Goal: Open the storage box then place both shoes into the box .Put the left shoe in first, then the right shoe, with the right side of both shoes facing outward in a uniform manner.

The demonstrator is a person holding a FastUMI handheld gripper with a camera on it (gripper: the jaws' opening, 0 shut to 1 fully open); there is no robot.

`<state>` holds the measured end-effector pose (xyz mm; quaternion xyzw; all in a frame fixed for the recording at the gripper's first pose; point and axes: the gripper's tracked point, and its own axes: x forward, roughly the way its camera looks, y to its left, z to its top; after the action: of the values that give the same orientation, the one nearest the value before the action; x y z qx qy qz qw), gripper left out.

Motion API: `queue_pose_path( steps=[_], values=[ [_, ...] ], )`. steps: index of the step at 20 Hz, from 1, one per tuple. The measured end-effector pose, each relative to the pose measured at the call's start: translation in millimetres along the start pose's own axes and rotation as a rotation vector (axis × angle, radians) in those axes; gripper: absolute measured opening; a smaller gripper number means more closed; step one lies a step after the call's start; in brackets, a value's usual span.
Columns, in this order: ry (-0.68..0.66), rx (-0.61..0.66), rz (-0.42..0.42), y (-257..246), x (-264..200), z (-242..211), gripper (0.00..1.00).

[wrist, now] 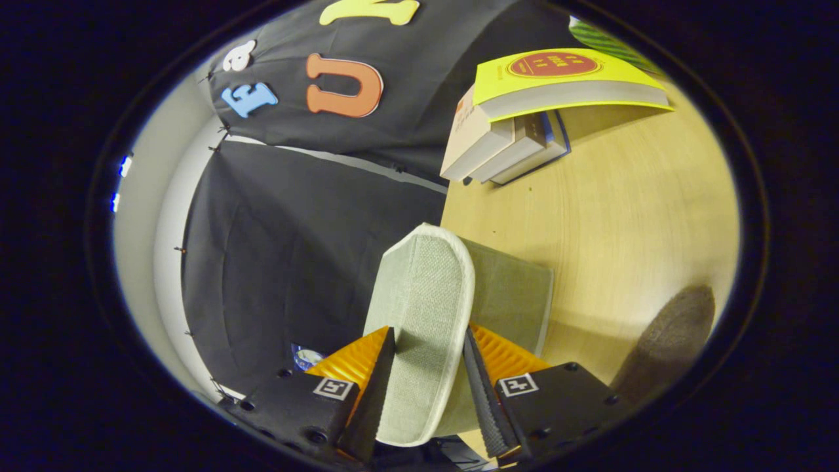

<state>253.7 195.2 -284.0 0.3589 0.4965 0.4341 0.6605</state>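
Apparently mid-task, the gripper [429, 377] is clamped on a pale fabric slipper [419, 328] lifted off the wooden table [623, 216], its mate [668, 337] resting near right, boxing unfinished.

1. My gripper [429, 377] is closed on a pale slipper [423, 308], which I take as my landmark.
2. One finger [373, 393] presses the slipper's sole side; the other presses the opposite side.
3. Both fingers grip the slipper near its nearer end, so most of it reaches out beyond the fingertips.
4. The jaws stand only as far apart as the slipper is thick.
5. I hold the gripper tilted, the slipper's sole turned edge-on between the fingers.
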Motion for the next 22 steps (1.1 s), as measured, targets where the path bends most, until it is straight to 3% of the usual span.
queue_pose_path(
  steps=[3, 9, 13, 22],
  values=[
    [-0.029, -0.012, -0.018, -0.2, -7.7, 4.3, 0.41],
    [-0.069, -0.083, -0.080, 23.0, -18.7, 1.4, 0.19],
    [-0.092, -0.115, -0.140, 47.5, -20.6, 3.2, 0.11],
    [-0.161, -0.151, -0.135, 164.9, -8.2, 2.9, 0.09]
  ],
)
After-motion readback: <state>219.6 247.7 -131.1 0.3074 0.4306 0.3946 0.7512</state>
